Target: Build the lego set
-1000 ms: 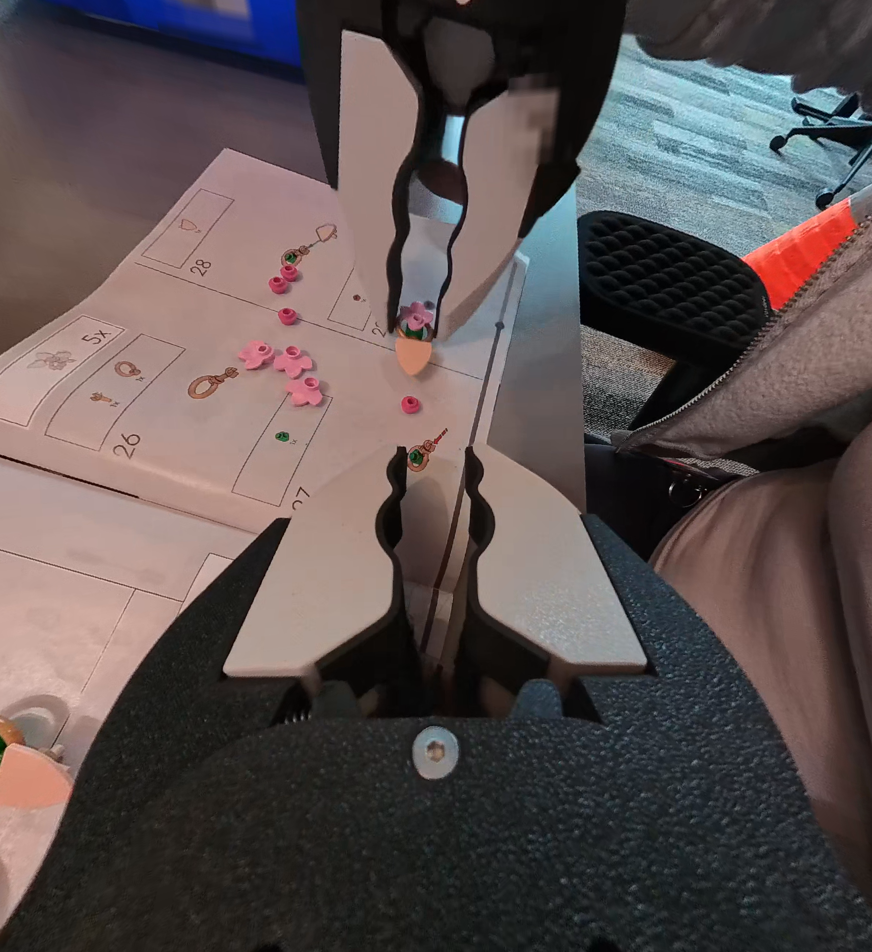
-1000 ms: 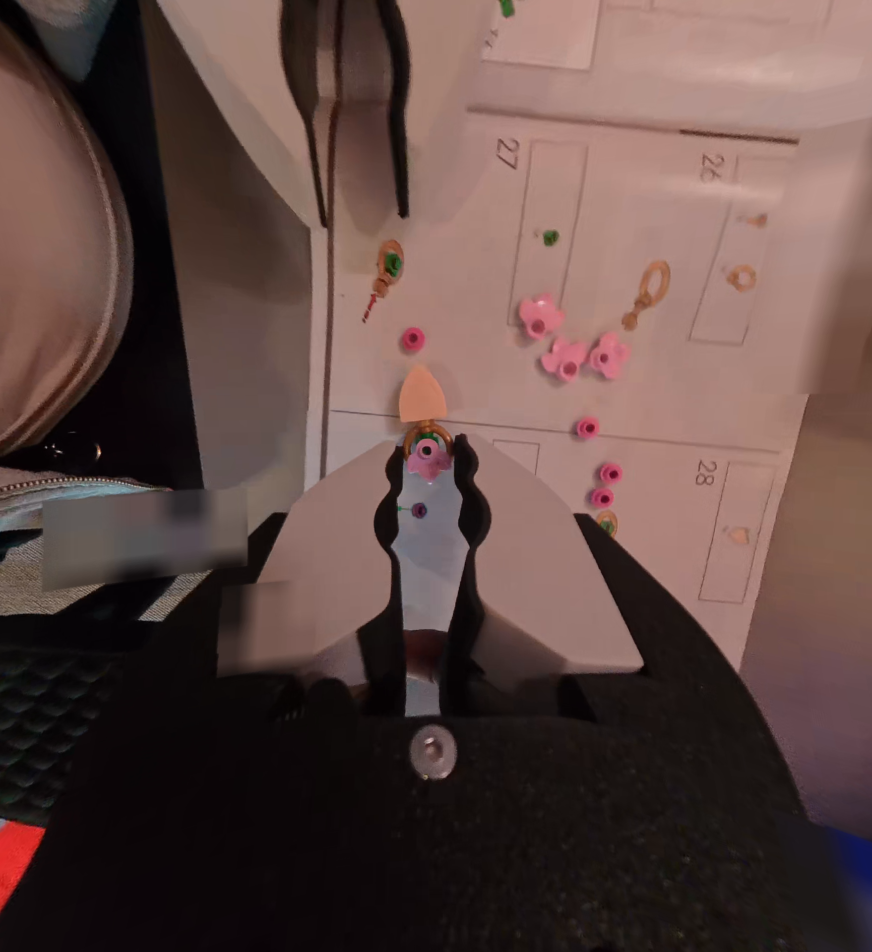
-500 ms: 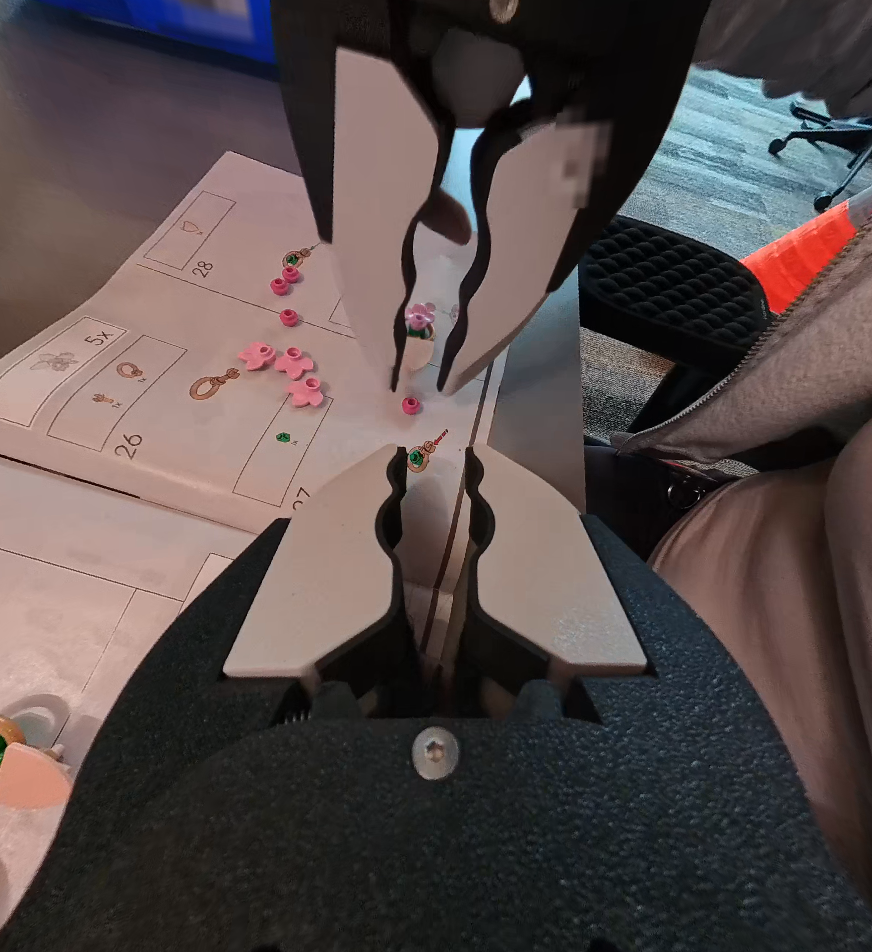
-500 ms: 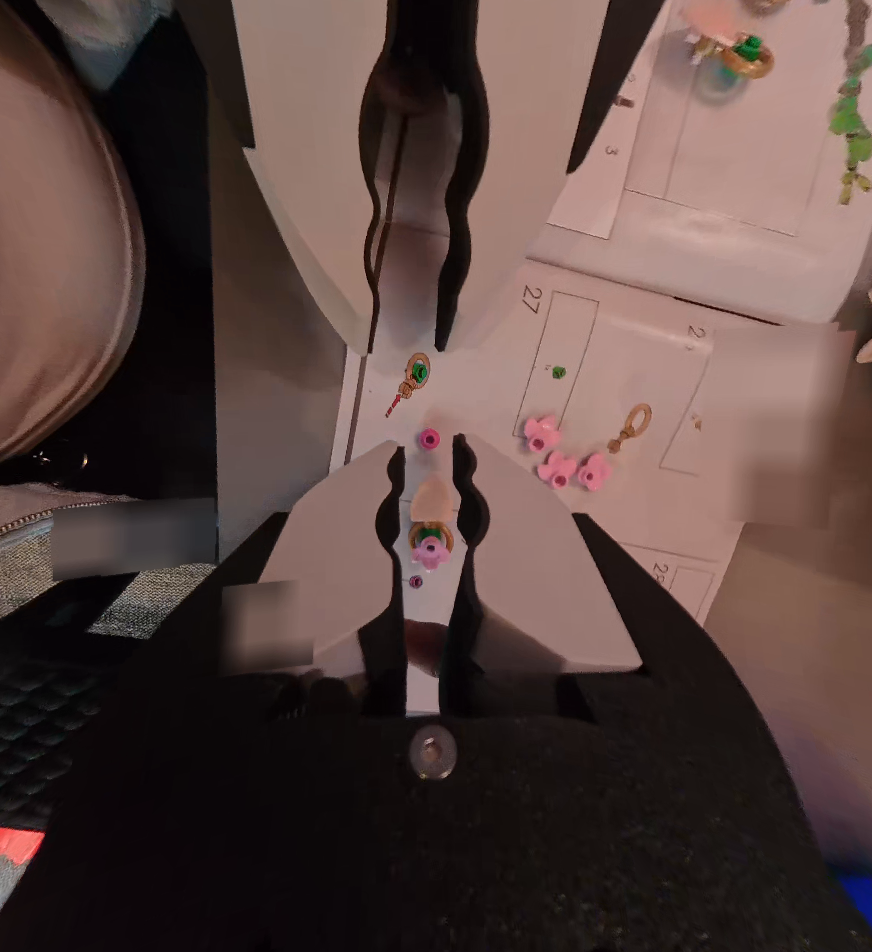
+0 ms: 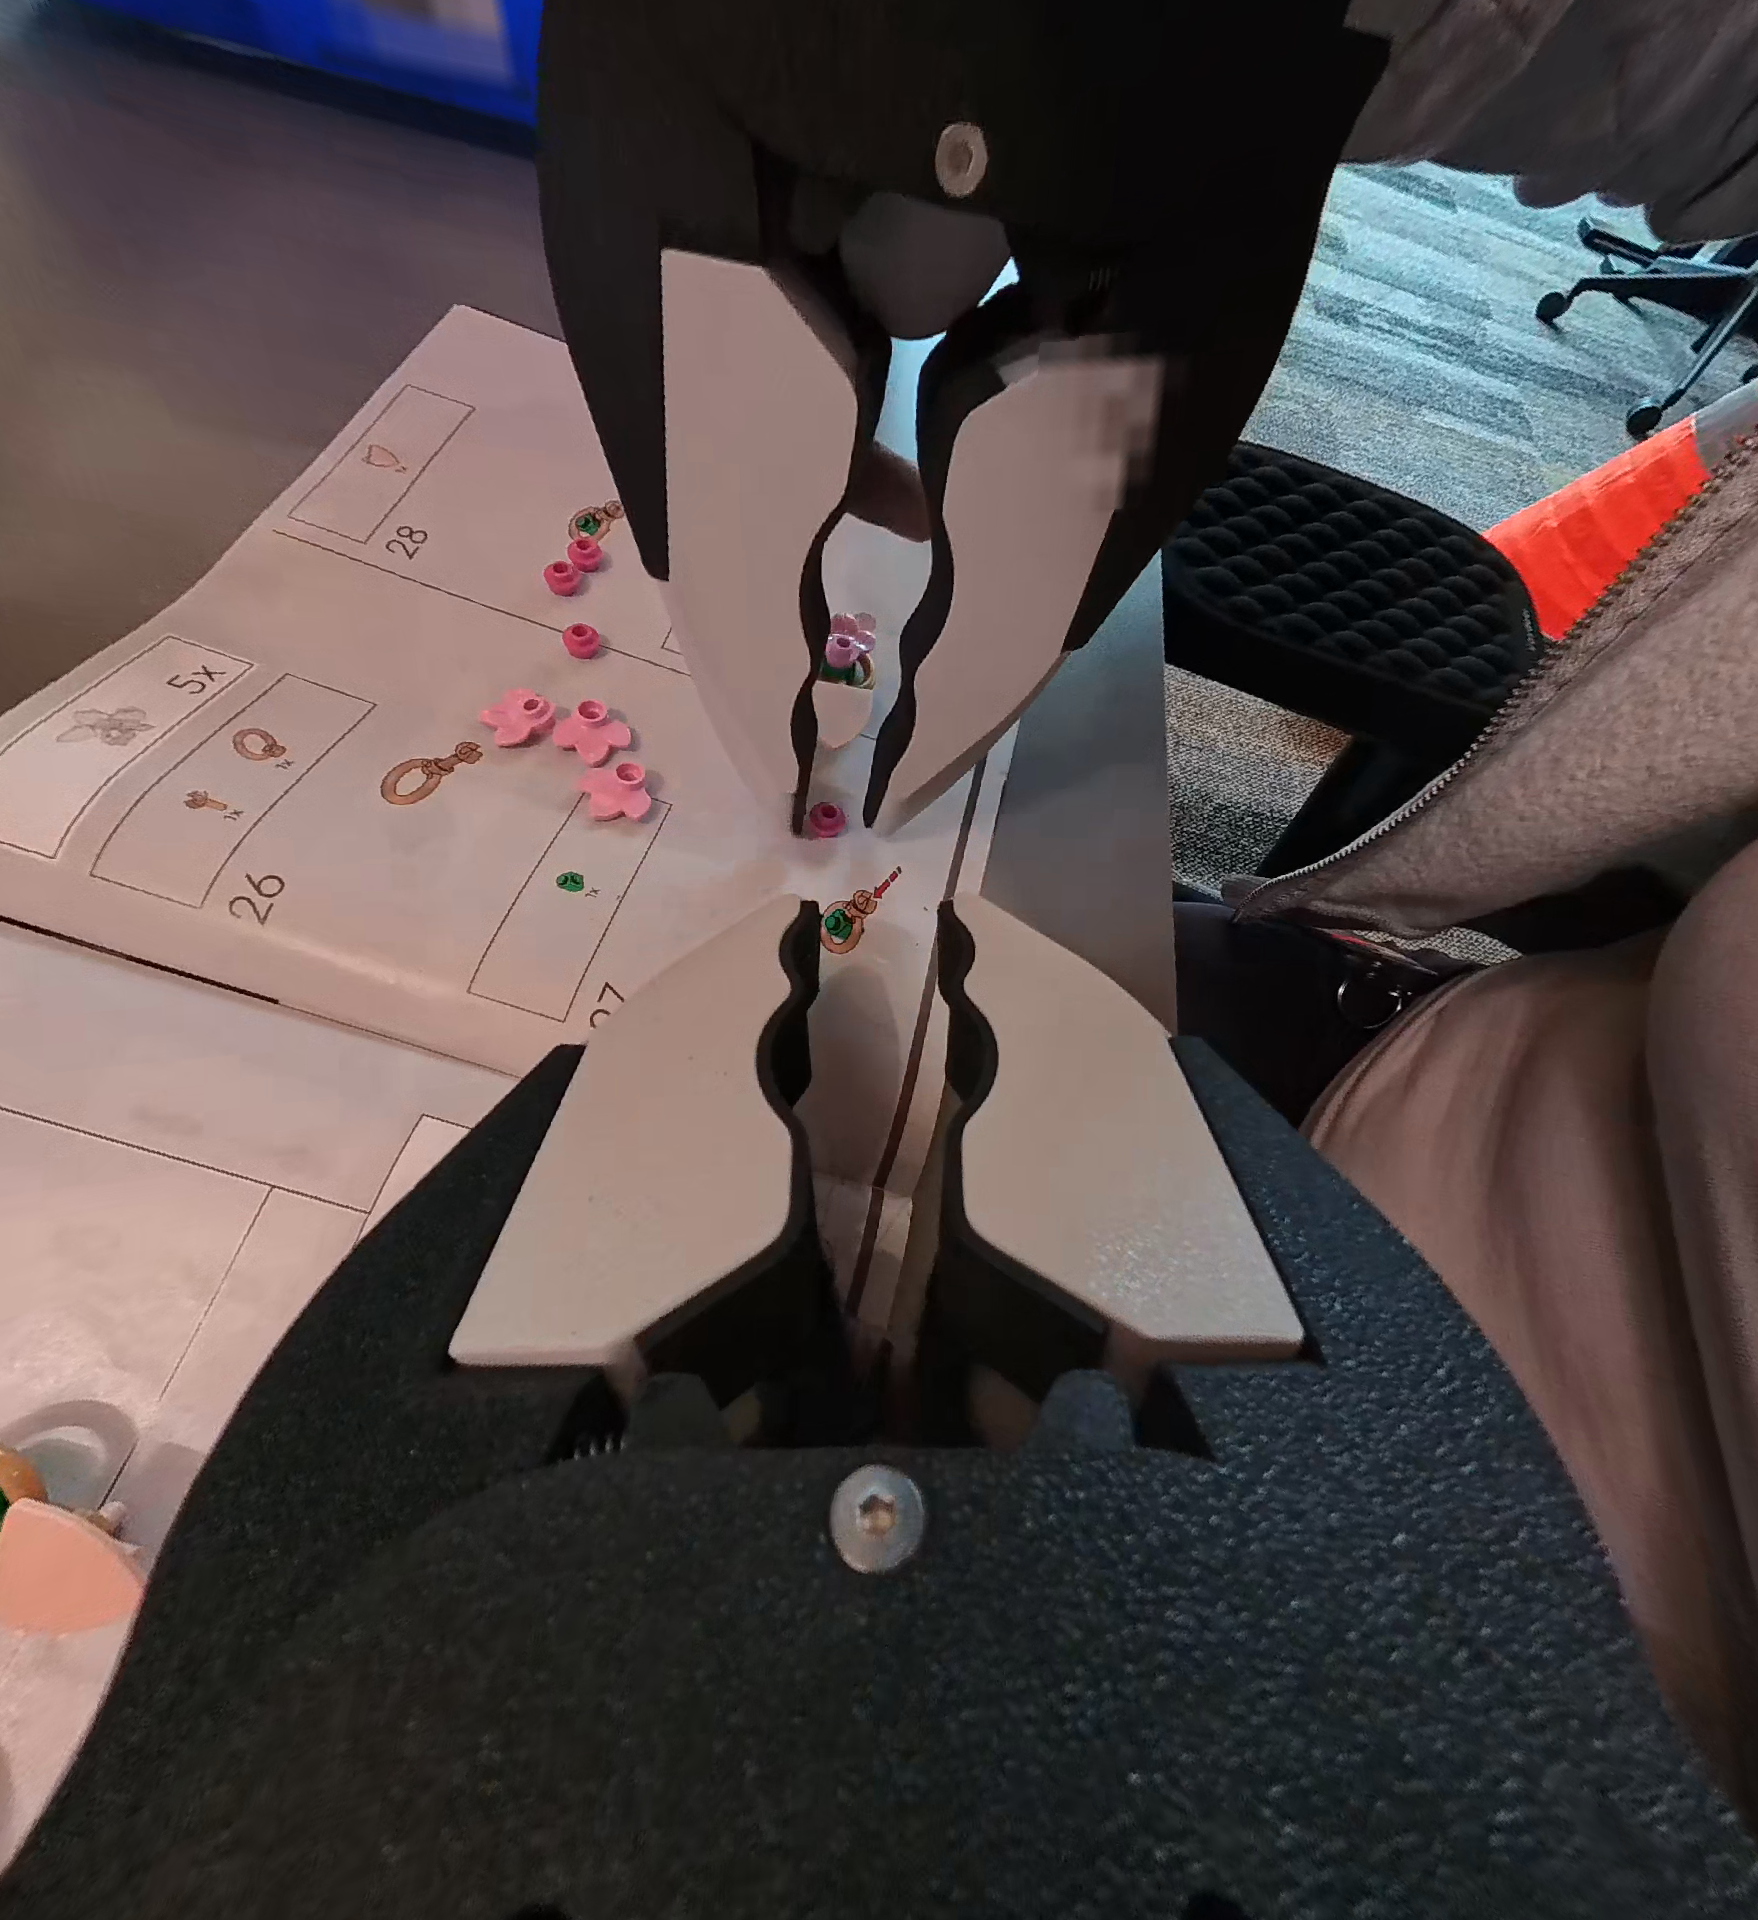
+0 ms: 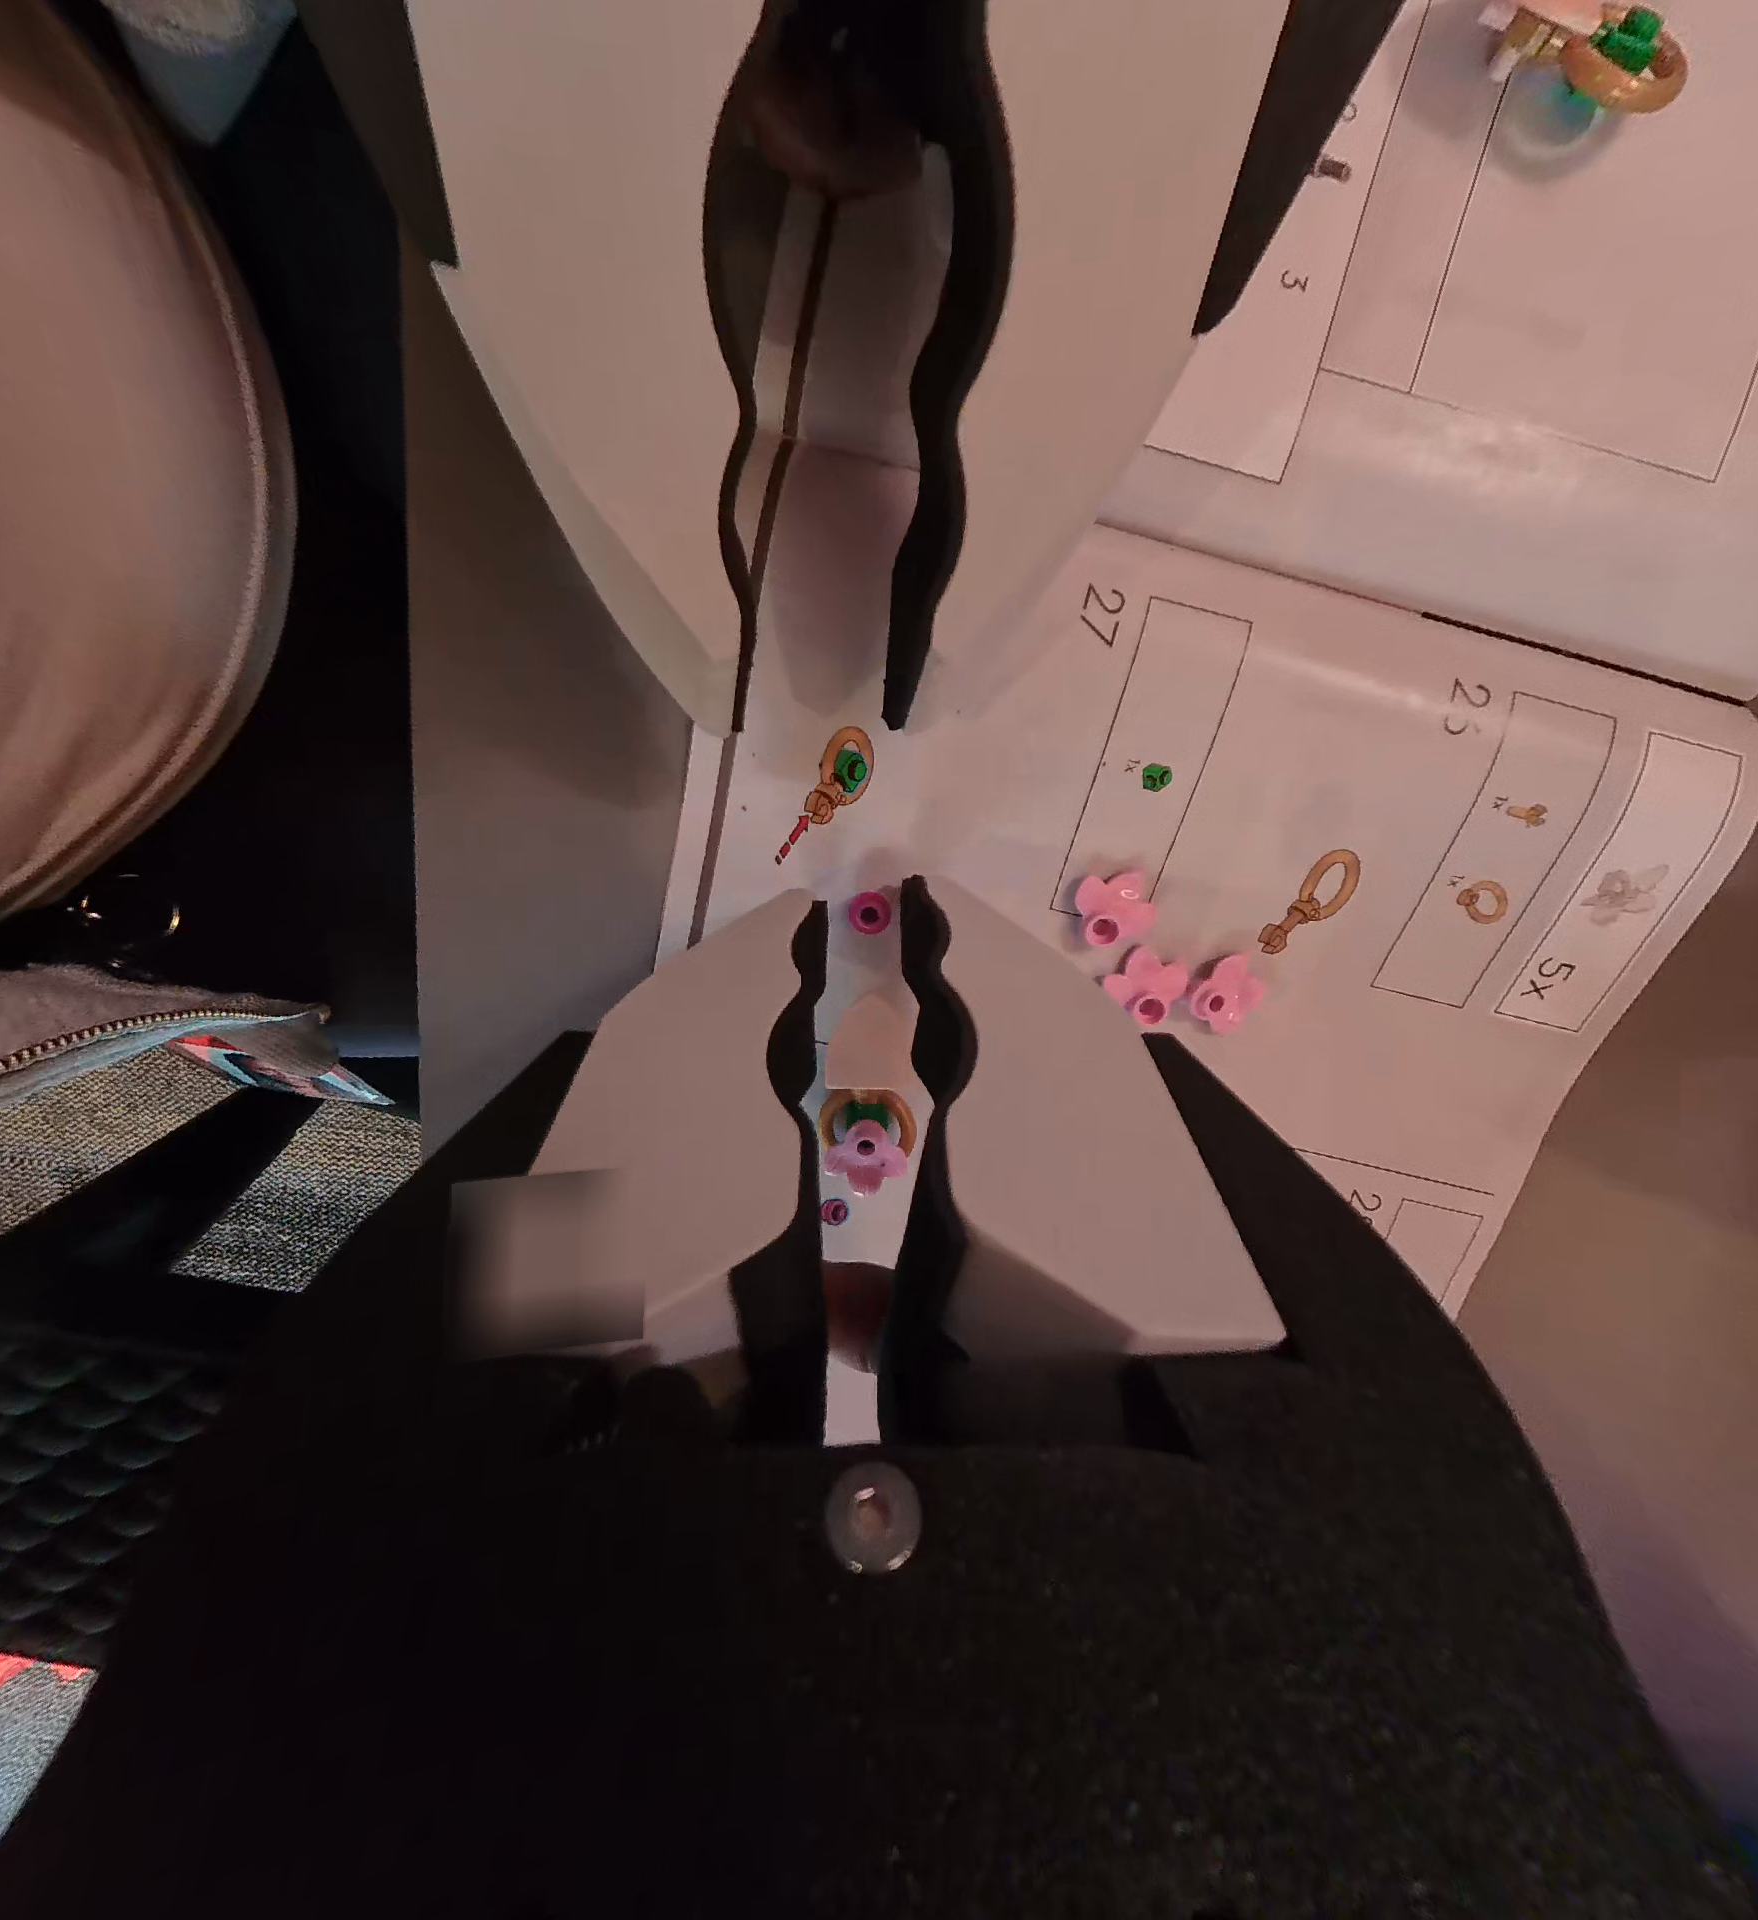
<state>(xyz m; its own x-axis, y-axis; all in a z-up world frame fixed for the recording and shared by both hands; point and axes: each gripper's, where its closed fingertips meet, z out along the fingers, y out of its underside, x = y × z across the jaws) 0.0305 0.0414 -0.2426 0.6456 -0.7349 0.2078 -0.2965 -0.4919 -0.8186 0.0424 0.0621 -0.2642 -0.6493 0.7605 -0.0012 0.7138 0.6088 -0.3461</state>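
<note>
The right tongs (image 6: 859,894) stand tips-down on the open white paper instruction booklet (image 5: 335,644), jaws slightly apart around a small round magenta plastic stud (image 6: 870,914); gaps show on both sides, so nothing is gripped. The left tongs (image 5: 870,914) hover opposite, open and empty. Three pale pink plastic flower pieces (image 5: 584,753) lie near on the page.

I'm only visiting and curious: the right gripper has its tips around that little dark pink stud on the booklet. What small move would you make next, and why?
Probably close the right gripper a little more. The stud sits between its fingertips on the booklet, with gaps still showing on both sides, so it isn't pinched yet.
</note>
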